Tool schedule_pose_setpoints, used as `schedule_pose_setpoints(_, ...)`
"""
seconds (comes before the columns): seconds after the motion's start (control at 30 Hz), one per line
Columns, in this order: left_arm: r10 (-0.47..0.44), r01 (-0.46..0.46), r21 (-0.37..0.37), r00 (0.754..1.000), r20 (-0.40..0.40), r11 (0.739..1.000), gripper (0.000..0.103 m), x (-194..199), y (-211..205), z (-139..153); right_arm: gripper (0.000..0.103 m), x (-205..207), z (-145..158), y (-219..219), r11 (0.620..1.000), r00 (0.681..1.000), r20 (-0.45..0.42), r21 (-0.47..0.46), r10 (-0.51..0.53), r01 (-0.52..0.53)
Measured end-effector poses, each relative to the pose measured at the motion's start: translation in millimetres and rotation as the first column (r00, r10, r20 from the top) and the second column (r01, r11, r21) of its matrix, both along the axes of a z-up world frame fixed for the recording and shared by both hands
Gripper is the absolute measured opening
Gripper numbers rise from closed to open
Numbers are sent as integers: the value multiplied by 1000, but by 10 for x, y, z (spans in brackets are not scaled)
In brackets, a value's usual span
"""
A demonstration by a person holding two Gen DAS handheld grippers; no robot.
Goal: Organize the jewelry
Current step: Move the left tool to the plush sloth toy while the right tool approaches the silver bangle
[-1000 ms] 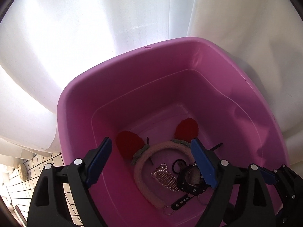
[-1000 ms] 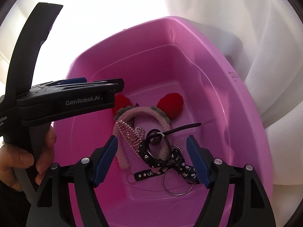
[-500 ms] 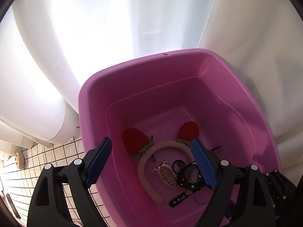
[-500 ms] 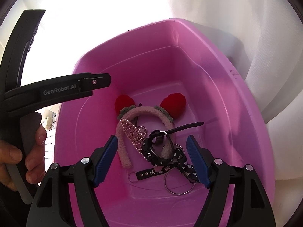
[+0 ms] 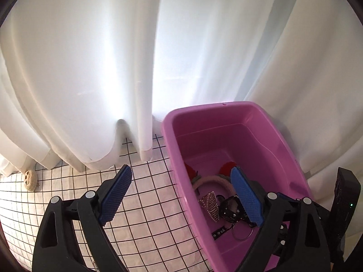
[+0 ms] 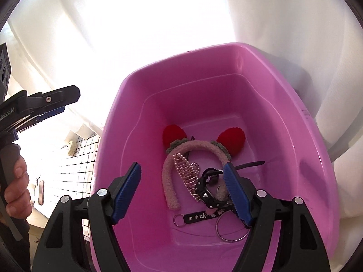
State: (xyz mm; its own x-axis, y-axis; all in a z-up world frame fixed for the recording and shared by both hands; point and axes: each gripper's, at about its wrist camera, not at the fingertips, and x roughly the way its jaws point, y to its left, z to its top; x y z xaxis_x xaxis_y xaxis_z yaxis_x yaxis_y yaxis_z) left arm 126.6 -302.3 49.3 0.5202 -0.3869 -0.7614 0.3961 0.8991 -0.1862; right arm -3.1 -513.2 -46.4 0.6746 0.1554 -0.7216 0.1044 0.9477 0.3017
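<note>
Probably a home: white curtains point(image 5: 136, 56), grid-patterned floor covering point(image 5: 147, 204).

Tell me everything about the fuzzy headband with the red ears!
The headband is a pink, fluffy-looking arch lying flat on the bottom of the pink tub. Two round red plush ears sit on grey-green fuzzy bases near its top. A pearly hair clip lies inside the arch, overlapping the band, and a black studded strap covers its right end. Neither gripper touches it.
</note>
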Motion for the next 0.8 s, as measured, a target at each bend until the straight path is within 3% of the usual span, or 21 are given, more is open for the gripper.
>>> schedule_pose_setpoints(0.27, 157, -156, -16, 986, 56, 988, 93, -112, 1496, 219, 72, -194, 485, 662, 997, 985, 164, -72, 46, -34)
schedule_pose_setpoints(0.43, 240, -241, 1, 967, 81, 971, 94, -235, 2465, 49, 76, -338, 704, 1324, 996, 966, 254, -83, 48, -28)
schedule_pose_setpoints(0.63, 242, -246, 28, 966, 95, 969, 95, -253, 3481, -261, 76, -399, 578, 2214, 1000, 967, 254, -11, -7, 11)
schedule_pose_setpoints(0.8, 188, -191, 57, 980, 57, 980, 95, -75, 4003, -566, 76, -443, 306, 2924, 996, 973, 224, -54, -52, 66)
